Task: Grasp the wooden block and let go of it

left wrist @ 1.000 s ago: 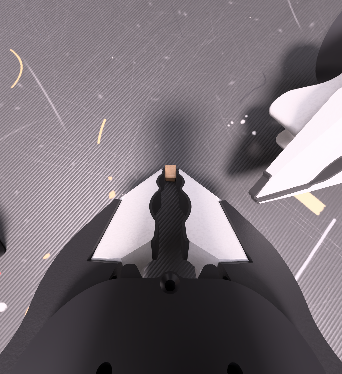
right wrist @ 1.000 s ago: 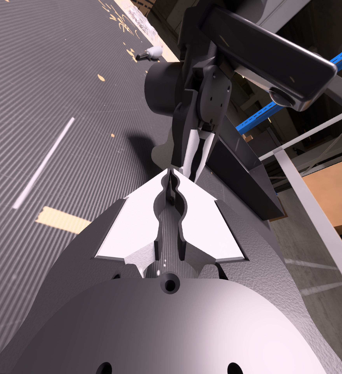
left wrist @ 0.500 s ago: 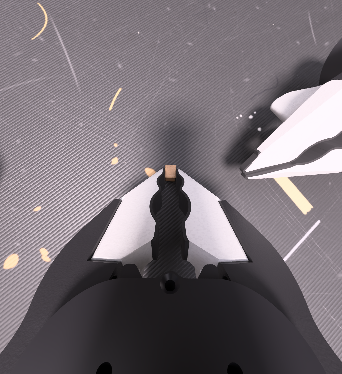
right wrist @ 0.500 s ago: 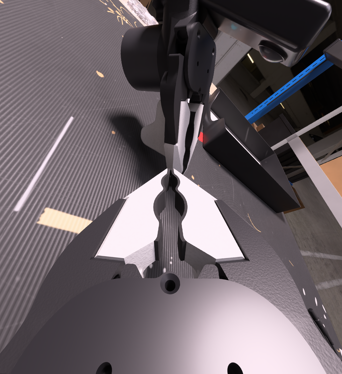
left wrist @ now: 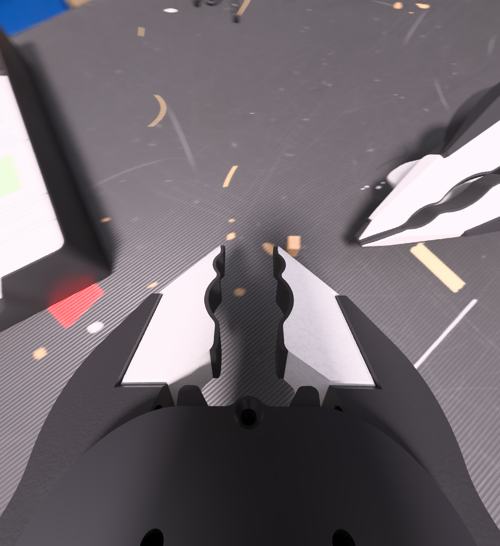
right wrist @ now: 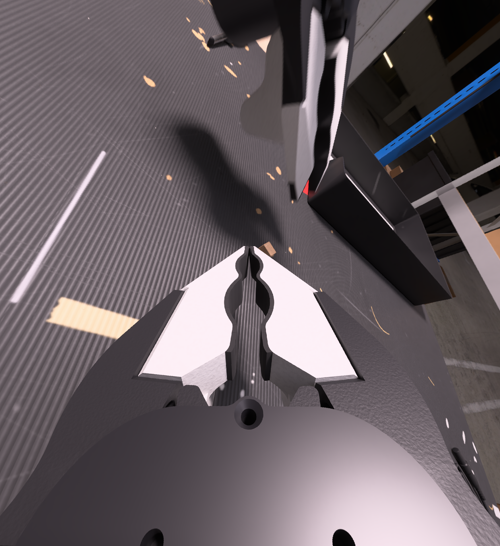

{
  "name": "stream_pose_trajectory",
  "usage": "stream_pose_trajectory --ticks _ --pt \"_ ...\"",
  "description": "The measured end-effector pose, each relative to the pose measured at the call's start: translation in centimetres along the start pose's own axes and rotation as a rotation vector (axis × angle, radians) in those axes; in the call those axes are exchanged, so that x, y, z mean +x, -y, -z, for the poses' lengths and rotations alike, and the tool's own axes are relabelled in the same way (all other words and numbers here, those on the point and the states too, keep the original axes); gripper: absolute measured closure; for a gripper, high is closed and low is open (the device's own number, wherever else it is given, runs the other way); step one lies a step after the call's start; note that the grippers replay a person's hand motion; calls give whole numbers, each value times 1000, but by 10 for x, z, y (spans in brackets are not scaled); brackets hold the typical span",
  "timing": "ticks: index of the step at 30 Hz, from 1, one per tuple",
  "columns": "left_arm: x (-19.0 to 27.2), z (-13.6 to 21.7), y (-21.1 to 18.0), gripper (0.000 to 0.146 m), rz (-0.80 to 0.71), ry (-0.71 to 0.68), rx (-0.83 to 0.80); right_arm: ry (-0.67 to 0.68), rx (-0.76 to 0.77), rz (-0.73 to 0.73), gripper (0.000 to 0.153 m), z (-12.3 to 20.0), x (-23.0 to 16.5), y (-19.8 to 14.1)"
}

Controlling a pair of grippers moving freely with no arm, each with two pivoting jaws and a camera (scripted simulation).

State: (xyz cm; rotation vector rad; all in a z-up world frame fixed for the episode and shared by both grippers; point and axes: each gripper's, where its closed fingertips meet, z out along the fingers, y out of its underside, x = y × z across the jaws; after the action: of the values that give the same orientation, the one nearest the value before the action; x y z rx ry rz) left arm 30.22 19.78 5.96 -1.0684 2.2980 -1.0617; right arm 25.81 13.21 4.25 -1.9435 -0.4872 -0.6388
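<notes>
Wooden block [left wrist: 293, 245]: small and tan, lying on the grey table [left wrist: 302, 88], just past the left gripper's right fingertip, outside the gap.
Left gripper [left wrist: 248, 250]: fingers spread wide, holding nothing.
Right gripper [right wrist: 248, 248]: fingers pressed together, holding nothing; the block [right wrist: 267, 248] sits just beside its tips.
Black box [left wrist: 65, 183]: well off to the left.

Left gripper [left wrist: 248, 251] sits over the table [left wrist: 302, 88], and the wooden block [left wrist: 293, 245] lies on the surface just beyond its right fingertip, outside the gap. Right gripper [left wrist: 361, 240] is off to the right, apart from the block. A monitor [left wrist: 12, 192] stands at far left, on the table.
</notes>
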Motion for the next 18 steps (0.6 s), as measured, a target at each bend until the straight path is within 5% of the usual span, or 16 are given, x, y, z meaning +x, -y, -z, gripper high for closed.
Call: stream_pose_trajectory --ticks 4,7,18 --pt "-52 46 -18 116 64 195 -54 20 -43 -6 153 -4 -2 -5" --pt "-65 65 -48 117 121 190 -141 36 -68 9 153 -7 -4 -9" --pt "-31 24 -73 136 165 168 -206 41 -102 47 153 -12 -7 -13"
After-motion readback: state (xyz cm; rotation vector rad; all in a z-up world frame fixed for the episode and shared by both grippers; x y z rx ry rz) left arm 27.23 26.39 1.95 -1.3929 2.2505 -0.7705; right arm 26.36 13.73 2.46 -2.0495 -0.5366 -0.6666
